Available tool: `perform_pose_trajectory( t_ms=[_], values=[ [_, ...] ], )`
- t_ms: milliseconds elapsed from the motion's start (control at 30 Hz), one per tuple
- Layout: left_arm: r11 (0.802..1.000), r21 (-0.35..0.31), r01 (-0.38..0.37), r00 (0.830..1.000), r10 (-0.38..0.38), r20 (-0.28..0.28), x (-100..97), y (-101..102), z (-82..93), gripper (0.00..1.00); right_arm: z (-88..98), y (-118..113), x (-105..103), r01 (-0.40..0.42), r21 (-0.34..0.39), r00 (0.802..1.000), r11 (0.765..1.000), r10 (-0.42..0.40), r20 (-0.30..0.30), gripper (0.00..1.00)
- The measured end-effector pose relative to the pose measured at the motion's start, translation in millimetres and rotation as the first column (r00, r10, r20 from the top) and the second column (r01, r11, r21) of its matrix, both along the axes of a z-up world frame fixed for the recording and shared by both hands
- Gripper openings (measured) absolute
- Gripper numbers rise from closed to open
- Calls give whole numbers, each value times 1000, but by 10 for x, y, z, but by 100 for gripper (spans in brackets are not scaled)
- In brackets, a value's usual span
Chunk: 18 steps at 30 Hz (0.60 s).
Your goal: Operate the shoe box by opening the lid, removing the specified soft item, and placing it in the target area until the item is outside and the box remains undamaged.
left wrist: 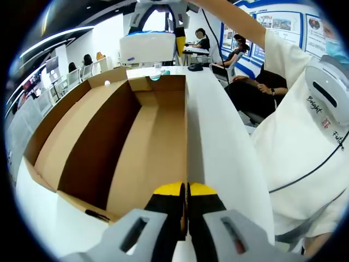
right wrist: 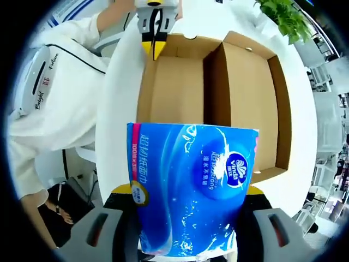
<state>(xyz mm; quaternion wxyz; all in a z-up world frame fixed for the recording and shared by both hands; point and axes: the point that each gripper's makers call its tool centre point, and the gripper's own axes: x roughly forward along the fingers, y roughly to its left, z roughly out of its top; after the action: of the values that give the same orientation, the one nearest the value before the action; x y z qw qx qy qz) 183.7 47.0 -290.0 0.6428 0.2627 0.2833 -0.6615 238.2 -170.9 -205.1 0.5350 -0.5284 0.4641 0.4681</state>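
Note:
An open brown cardboard shoe box (left wrist: 147, 142) lies on a white table (left wrist: 218, 142), its lid (left wrist: 71, 131) folded flat to one side and its inside bare. My left gripper (left wrist: 186, 189) is shut, its yellow tips pinching the near end of the box's side wall. In the right gripper view the box (right wrist: 180, 87) lies below, and the left gripper (right wrist: 154, 43) shows at its far corner. My right gripper (right wrist: 188, 199) is shut on a blue soft pack of tissues (right wrist: 191, 185), held above the box. That pack (left wrist: 147, 46) also hangs beyond the box's far end.
A person in a white shirt (left wrist: 305, 147) stands close by the table's edge. Other people sit at desks (left wrist: 240, 52) in the background. A green plant (right wrist: 283, 16) stands past the table. Bare white table (right wrist: 122, 103) runs along the box's side.

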Motion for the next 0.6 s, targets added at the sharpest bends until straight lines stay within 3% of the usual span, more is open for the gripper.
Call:
perform_pose_trajectory(
  t_ms=[600],
  values=[
    [1000, -1, 0, 1000, 0, 0, 8, 8, 0, 1, -121, -264, 50, -18, 13, 999, 1000, 18, 36, 70]
  ],
)
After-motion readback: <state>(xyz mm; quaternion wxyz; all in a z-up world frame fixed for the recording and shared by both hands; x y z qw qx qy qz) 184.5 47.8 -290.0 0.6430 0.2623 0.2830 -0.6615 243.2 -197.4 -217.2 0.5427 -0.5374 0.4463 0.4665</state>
